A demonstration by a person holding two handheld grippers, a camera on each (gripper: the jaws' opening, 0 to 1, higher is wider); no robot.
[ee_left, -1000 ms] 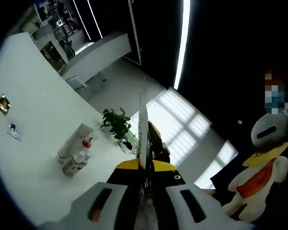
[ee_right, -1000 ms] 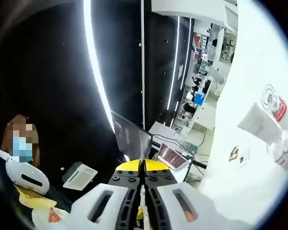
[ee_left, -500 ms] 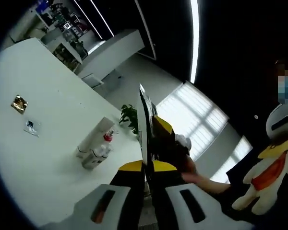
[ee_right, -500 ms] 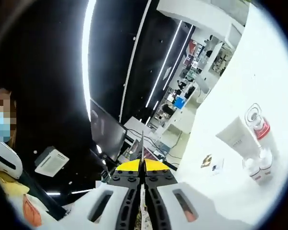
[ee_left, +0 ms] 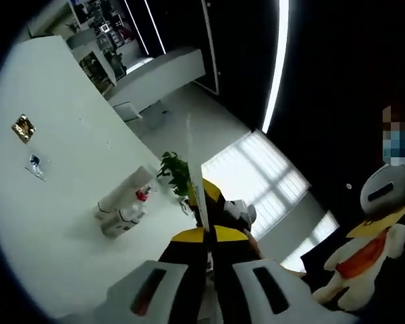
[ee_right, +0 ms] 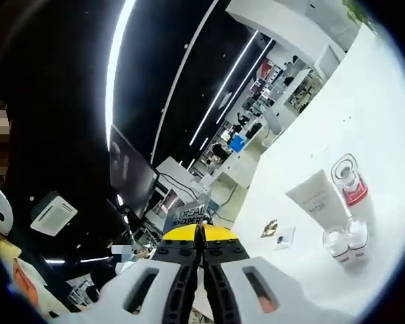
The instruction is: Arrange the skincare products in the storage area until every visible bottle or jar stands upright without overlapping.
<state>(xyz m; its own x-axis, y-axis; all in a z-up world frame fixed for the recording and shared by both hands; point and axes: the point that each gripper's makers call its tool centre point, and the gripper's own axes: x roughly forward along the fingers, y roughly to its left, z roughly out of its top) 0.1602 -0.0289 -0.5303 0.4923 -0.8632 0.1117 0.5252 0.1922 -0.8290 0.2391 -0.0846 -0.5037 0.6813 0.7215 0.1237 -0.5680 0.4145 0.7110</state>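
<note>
Smooth matt white table, glossy plastic tube

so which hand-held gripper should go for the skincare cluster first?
Probably the right hand-held gripper: the white tube and red-capped bottle look larger and nearer in its view. Both grippers are shut and empty.

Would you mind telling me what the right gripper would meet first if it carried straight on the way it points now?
Probably nothing nearby: the shut right gripper aims past the white table's edge toward distant shelving; the white tube lies off to the side.
</note>
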